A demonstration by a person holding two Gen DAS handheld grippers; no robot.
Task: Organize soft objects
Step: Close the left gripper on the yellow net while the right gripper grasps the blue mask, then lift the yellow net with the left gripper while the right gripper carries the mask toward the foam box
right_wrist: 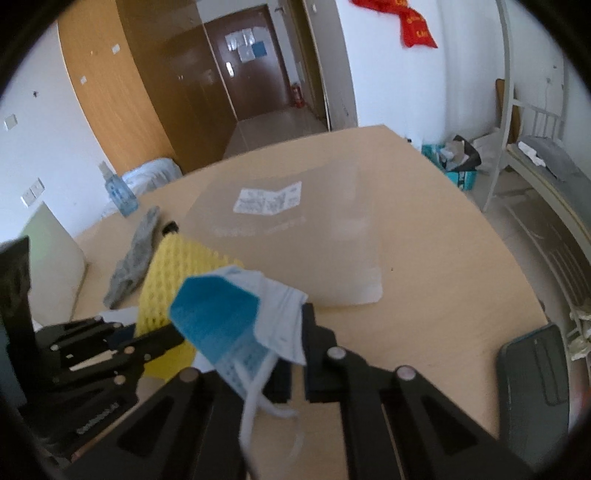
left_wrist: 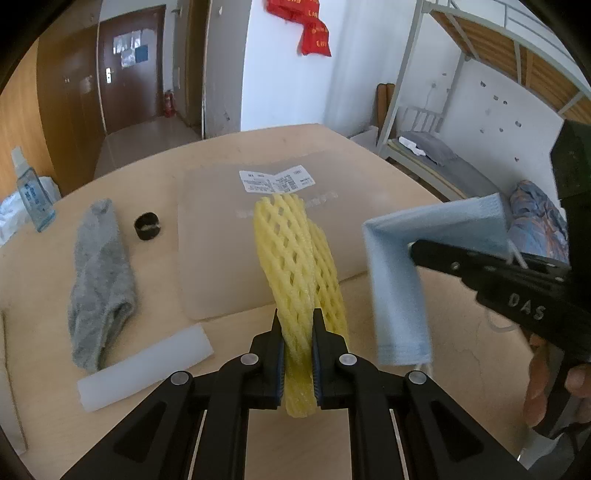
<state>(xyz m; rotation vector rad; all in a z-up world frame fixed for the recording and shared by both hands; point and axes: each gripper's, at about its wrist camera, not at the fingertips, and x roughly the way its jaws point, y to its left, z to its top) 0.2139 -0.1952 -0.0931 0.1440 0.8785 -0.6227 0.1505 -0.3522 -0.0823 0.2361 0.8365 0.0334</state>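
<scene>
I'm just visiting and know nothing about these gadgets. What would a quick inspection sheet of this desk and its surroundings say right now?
Surface: wooden table with a translucent bag lying flat, a paper label on it.
Job's things: yellow foam net and blue mask held up; grey sock and white foam block on the table.
Clutter: black ring, spray bottle, dark mouse.
Grippers: left gripper shut on the net; right gripper shut on the mask.
Cables: nothing seen; only the mask's ear loops dangle.
Surroundings: door, red banner, bunk bed.
</scene>
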